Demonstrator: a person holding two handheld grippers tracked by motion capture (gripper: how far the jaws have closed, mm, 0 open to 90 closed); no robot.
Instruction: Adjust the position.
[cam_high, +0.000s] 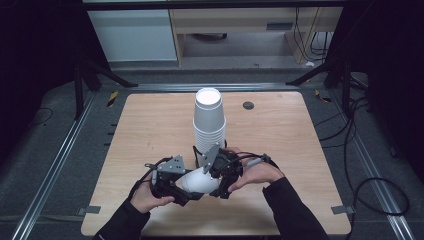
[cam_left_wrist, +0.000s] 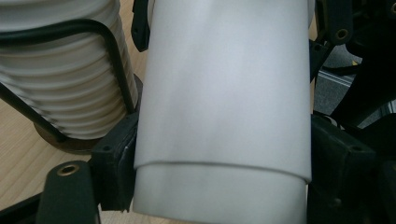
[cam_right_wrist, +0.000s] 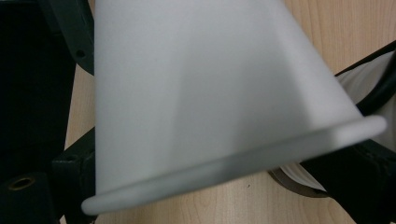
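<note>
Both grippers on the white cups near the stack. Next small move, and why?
Probably pull the two grippers apart along the cups' axis. The left gripper clamps white nested cups, where a seam shows one cup sleeved in another; the right gripper grips the rim end. The cup stack in its wire holder stands just behind.

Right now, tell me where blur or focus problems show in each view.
High view: evenly lit table, dark surroundings, white cup slightly washed out. Left gripper view: cup stack ridges smeared. Right gripper view: the cup's rim looks soft, very close to the lens.
</note>
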